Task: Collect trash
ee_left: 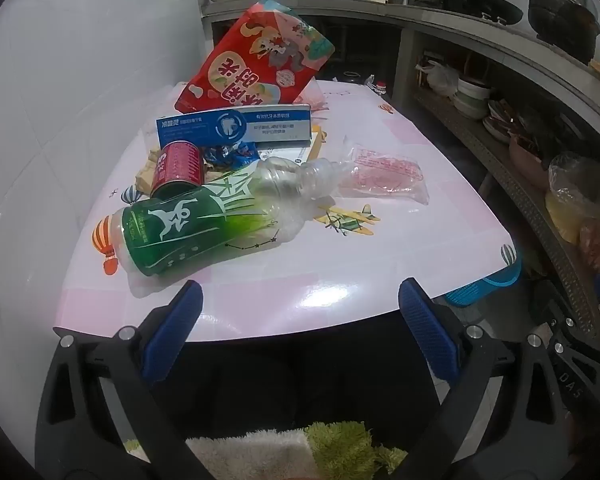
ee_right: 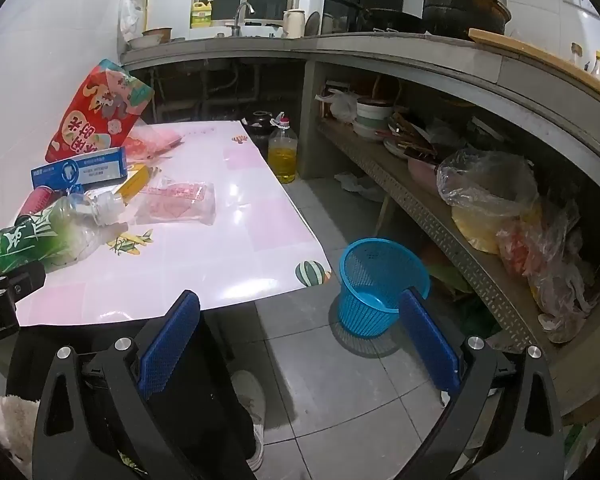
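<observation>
A pink table (ee_left: pixel 340 272) holds a pile of trash, and a blue basket (ee_right: pixel 380 280) stands on the floor just off its near right corner. Nearest the left gripper (ee_left: pixel 300 304) lies a green-labelled plastic bottle (ee_left: pixel 204 224) on its side. Its long axis runs slantwise, base toward the near left and neck pointing away to the right. The left gripper hovers at the table's near edge with jaws spread wide and empty; the bottle sits ahead and slightly left of it. The right gripper (ee_right: pixel 300 320), also wide apart and empty, hangs over the floor, closer to the basket. The left hand is judged the nearer one for the bottle, and its jaws would need to straddle the bottle across its width.
</observation>
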`<act>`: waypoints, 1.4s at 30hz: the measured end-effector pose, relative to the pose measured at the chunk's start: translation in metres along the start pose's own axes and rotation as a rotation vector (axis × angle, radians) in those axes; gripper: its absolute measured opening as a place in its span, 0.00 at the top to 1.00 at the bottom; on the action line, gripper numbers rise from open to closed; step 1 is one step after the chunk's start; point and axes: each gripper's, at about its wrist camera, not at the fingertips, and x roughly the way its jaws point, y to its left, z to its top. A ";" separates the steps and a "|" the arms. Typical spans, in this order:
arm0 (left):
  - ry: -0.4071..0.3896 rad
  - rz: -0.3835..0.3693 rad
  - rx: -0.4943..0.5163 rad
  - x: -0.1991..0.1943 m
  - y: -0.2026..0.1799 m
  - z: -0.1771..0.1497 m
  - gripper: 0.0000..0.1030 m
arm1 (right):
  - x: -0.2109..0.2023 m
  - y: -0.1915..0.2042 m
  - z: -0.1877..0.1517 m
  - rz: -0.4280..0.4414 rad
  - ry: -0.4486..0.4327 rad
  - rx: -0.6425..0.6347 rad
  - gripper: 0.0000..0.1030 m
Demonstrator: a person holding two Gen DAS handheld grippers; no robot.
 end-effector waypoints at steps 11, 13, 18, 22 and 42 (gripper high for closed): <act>-0.002 -0.002 -0.003 0.000 0.000 0.000 0.08 | -0.004 -0.005 0.008 0.006 -0.001 0.001 0.06; -0.002 -0.002 -0.003 0.000 0.000 0.000 0.08 | -0.003 -0.005 0.010 0.006 0.001 -0.001 0.06; -0.002 -0.001 -0.004 0.000 0.000 0.000 0.08 | -0.005 -0.001 0.004 0.000 -0.007 0.000 0.06; -0.002 -0.001 -0.006 -0.001 0.000 0.000 0.08 | -0.004 0.002 0.004 -0.001 -0.003 -0.001 0.06; 0.001 -0.003 -0.008 0.002 0.000 0.001 0.08 | -0.008 -0.001 0.005 -0.005 -0.009 -0.004 0.06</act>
